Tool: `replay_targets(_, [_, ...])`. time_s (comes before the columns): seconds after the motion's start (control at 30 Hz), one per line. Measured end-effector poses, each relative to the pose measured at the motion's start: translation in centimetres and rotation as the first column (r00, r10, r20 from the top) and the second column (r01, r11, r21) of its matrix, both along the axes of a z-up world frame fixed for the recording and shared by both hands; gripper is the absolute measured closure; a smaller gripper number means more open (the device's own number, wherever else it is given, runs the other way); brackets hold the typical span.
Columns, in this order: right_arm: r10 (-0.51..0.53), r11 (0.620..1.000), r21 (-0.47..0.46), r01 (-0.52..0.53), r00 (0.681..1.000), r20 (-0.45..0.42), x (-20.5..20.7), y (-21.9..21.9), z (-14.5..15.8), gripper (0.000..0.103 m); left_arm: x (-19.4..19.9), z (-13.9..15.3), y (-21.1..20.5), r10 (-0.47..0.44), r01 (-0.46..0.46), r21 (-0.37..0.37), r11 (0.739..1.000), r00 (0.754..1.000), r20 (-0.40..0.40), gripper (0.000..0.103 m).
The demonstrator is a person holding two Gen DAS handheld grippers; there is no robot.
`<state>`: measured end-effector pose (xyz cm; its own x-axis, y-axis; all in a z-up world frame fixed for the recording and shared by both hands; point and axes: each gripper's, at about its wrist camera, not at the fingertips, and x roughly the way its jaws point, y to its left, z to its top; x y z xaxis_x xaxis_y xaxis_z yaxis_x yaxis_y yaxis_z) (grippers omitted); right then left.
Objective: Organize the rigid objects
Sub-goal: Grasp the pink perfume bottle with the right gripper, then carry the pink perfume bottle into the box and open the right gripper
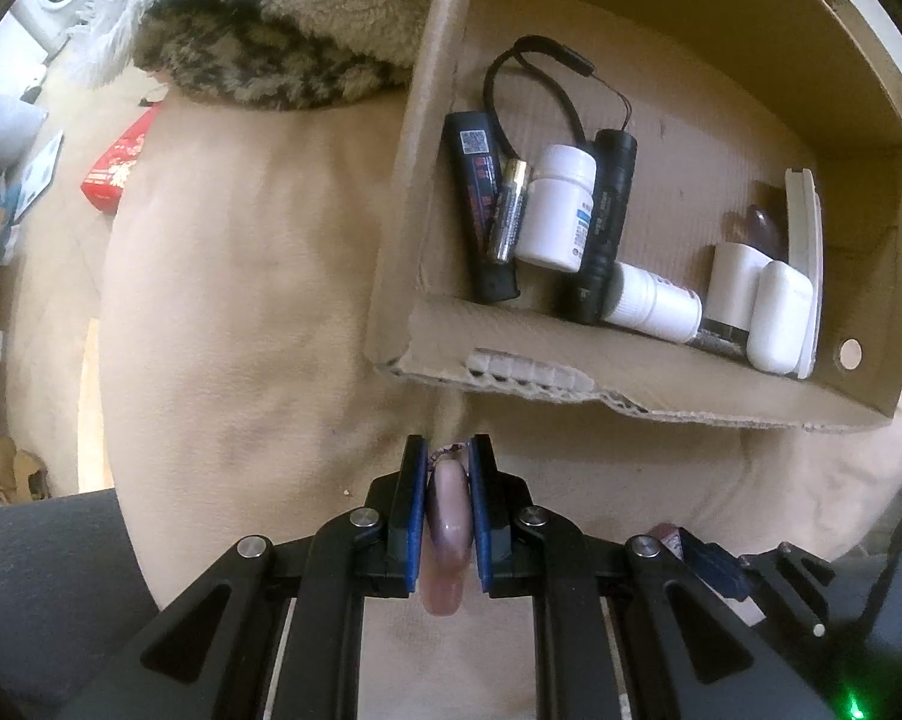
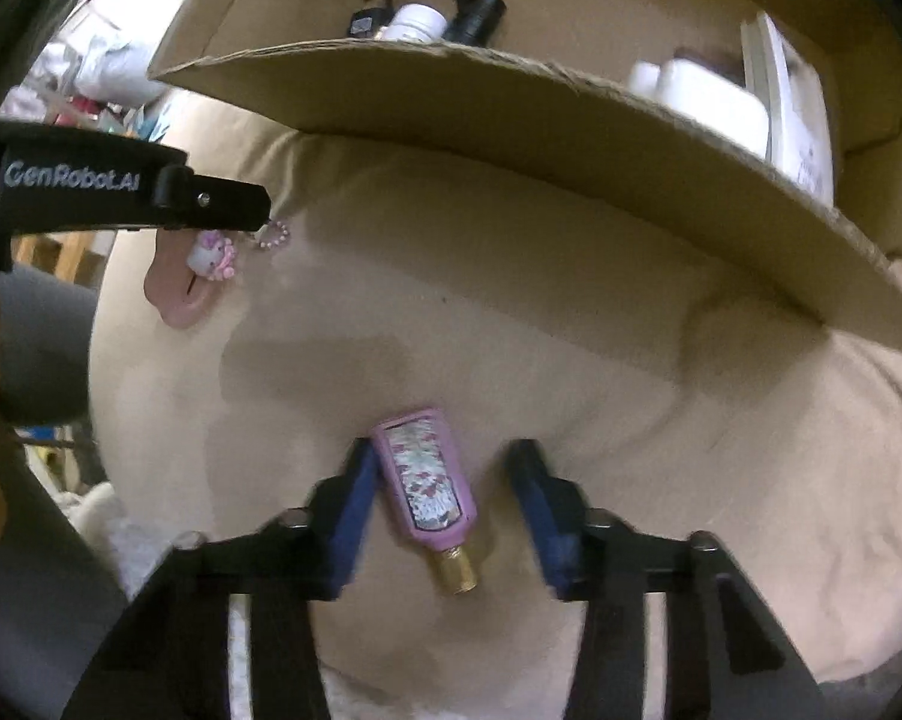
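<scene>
My left gripper points down over the beige cushion and is shut on a pink charm with a bead chain. In the right wrist view that left gripper hangs at the left, with the charm and its white cat figure below it. A pink floral bottle with a gold cap lies on the cushion between the pads of my right gripper. The left pad touches the bottle, while the right pad stands clear of it.
An open cardboard box sits on the cushion beyond both grippers. It holds a black flashlight, a white pill bottle, a battery, a white case and more. A furry blanket and a red packet lie at the far left.
</scene>
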<state>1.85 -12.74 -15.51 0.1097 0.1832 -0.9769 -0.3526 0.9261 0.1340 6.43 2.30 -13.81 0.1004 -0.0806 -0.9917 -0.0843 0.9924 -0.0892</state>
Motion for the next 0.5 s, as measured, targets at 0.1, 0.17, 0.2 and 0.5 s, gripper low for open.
replay_targets(0.1, [-0.011, 1.000, 0.017, 0.010, 1.000, 0.007, -0.2, -0.4, 0.4, 0.076, 0.3, -0.1, -1.1, -0.001, 0.000, 0.018, 1.000, 1.000, 0.007, 0.090])
replay_targets(0.17, [-0.016, 1.000, 0.022, 0.015, 1.000, 0.019, -0.3, -0.6, 0.8, 0.076, 0.2, -0.1, -1.1, 0.001, -0.001, 0.027, 1.000, 1.000, 0.012, 0.090])
replay_targets(0.2, [-0.022, 0.999, 0.027, 0.022, 0.999, 0.024, -0.3, -0.8, 1.0, 0.076, 0.2, -0.2, -1.1, 0.001, -0.002, 0.029, 1.000, 1.000, 0.012, 0.090])
replay_targets(0.5, [-0.149, 0.983, 0.121, 0.138, 0.985, 0.091, -0.2, -5.6, 4.4, 0.076, -1.0, 1.4, -1.3, 0.013, -0.014, 0.023, 1.000, 0.999, 0.034, 0.090])
